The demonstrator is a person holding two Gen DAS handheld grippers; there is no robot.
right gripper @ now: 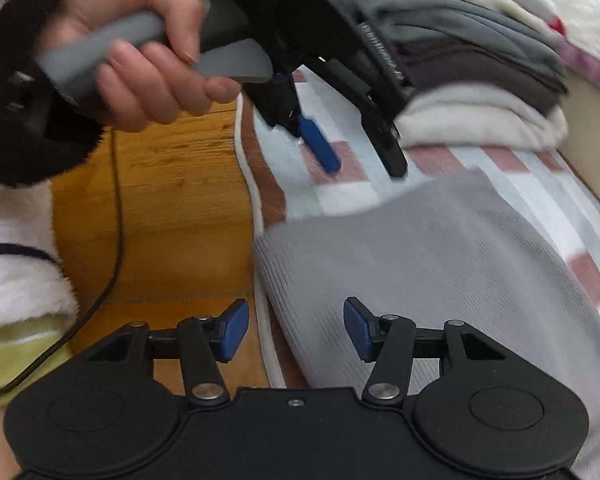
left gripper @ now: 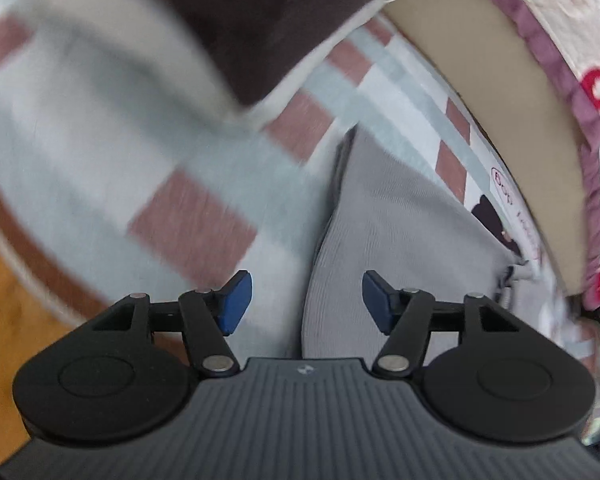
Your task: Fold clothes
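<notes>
I see both grippers, left [left gripper: 307, 300] and right [right gripper: 296, 330], fingers spread, empty, over grey garment [right gripper: 440, 248] (folded stack [right gripper: 480, 80] beyond).

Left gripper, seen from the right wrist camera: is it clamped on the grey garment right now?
No: the left gripper hangs open over the checked sheet, beyond the grey garment, with nothing between its fingers.

Checked sheet [right gripper: 340, 196] lies bare between grey garment [right gripper: 440, 256] and folded stack [right gripper: 480, 92]; left gripper [right gripper: 356, 160] hangs there.
</notes>
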